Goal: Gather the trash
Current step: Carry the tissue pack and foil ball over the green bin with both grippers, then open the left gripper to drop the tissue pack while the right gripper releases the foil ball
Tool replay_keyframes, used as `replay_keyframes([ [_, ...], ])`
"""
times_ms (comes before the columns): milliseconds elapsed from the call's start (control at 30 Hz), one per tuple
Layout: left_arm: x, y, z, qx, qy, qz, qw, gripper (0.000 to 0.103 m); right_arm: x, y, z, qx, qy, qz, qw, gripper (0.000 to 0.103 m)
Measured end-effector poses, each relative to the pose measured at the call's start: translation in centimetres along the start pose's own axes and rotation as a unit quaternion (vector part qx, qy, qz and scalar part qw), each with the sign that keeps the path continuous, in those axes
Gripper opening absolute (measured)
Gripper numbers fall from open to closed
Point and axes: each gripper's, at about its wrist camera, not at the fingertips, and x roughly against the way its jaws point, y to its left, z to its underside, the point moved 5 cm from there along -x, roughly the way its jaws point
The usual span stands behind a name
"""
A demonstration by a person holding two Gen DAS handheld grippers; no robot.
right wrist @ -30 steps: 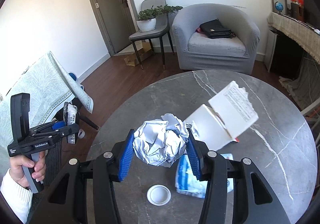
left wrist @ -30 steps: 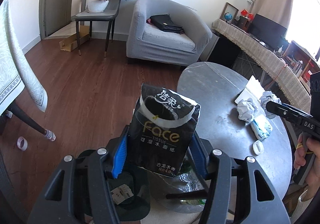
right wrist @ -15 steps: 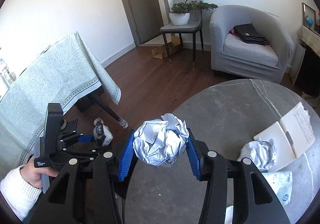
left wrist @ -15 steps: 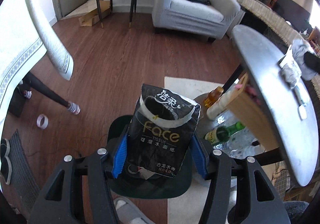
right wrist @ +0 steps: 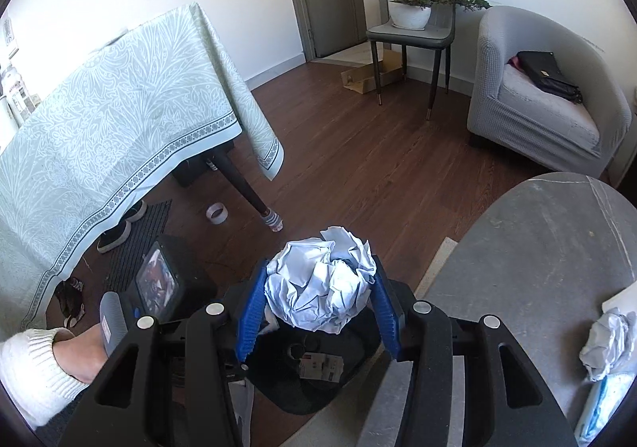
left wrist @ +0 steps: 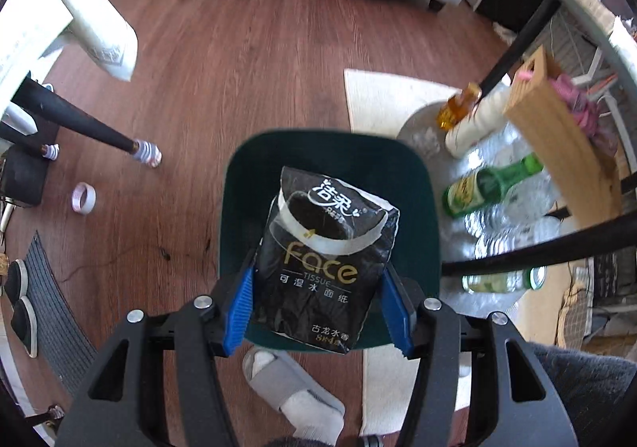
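Directly beneath the left gripper (left wrist: 316, 309) now — dark green bin (left wrist: 426, 216), a second ago still off below the table edge. Clamped on the black tissue pack (left wrist: 324, 267), ready to drop. Right gripper (right wrist: 316, 311), clenched around the crumpled paper ball (right wrist: 320, 283), swung off the table (right wrist: 557, 248) — bin ahead, below.

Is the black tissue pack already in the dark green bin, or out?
Out. The black tissue pack sits clamped between the left gripper's blue pads, poised above the dark green bin.
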Motion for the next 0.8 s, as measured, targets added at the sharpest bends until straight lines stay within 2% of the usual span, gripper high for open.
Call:
replay_keyframes([
  [267,-1.5,0.8,1.5,0.005,0.03,0.001,0.9995,0.061,-4.4,2.4,0.5,0.011,0.044,0.0,0.999,0.049],
  [400,-0.9,1.1,1.7,-0.005,0.025,0.006,0.9997,0.069,-6.9,3.3,1.3,0.012,0.068,-0.006,0.998,0.049],
  [467,-0.6,1.2,1.9,-0.007,0.024,0.009,0.9997,0.07,-7.9,3.5,1.7,0.015,0.08,0.0,0.997,0.049],
  [667,1.3,2.1,1.8,0.002,0.005,0.016,0.9999,0.064,-10.8,3.4,2.5,0.011,0.107,0.011,0.994,0.049],
  [800,3.4,2.8,1.4,0.016,-0.024,0.017,0.9994,0.059,-12.5,3.2,3.2,-0.001,0.121,0.008,0.993,0.049],
])
